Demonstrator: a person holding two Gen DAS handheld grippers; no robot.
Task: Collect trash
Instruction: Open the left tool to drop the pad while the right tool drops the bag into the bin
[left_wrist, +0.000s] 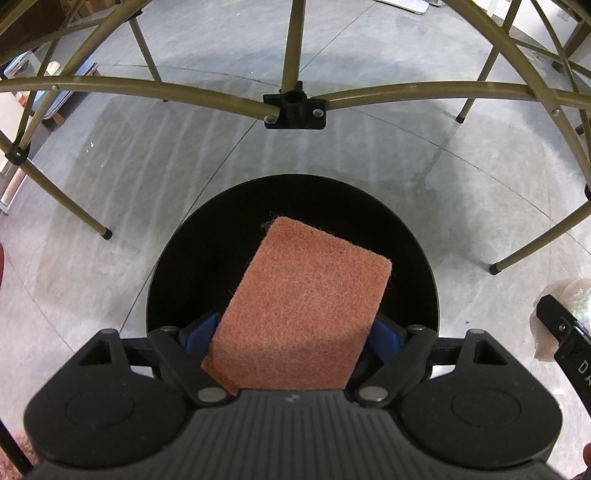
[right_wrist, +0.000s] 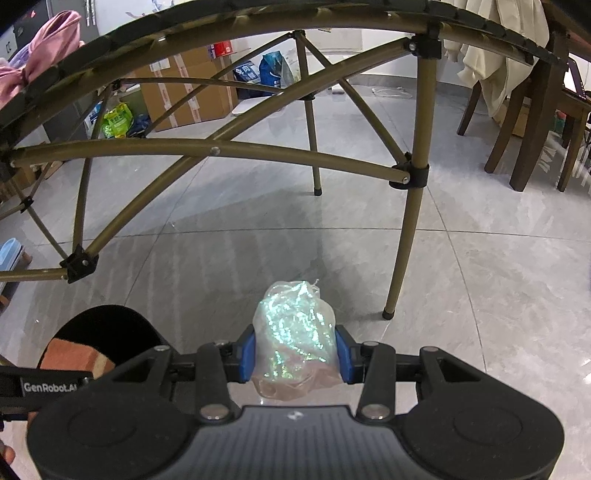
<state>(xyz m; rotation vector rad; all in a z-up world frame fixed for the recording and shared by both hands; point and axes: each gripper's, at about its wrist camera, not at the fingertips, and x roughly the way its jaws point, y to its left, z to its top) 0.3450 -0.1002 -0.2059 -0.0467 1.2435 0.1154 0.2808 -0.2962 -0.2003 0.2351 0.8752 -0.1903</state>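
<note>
The left gripper (left_wrist: 295, 339) pointed steeply down over a round black bin (left_wrist: 291, 258) that stood on a grey tiled floor (left_wrist: 147, 166). A reddish-orange scouring pad (left_wrist: 301, 310) sat between its blue pads, tilted up and away over the bin's dark opening. The jaws stood wide, set to the pad's width; whether they pressed on it or had just let go could not be told from this view. Holding it right above the mouth looked like the way to make it fall inside rather than onto the floor.

The right gripper (right_wrist: 294, 354) was closed on a crumpled clear plastic bag (right_wrist: 293, 332) that glinted green and blue, its blue fingers (right_wrist: 246, 356) squeezing the bag from both sides. The narrow grip suited soft, thin trash that would otherwise slip out. This bag hung over bare floor just beside the bin, not above it, probably waiting for its turn once the pad was dropped.

From the right camera, the bin appeared at the lower left with the pad showing over its rim. A folding table's olive metal frame (right_wrist: 221, 151) arched over both views, with one leg (right_wrist: 410, 221) planted near the bag. Cardboard boxes (right_wrist: 192, 85) and dark wooden chairs (right_wrist: 535, 122) stood well back.
</note>
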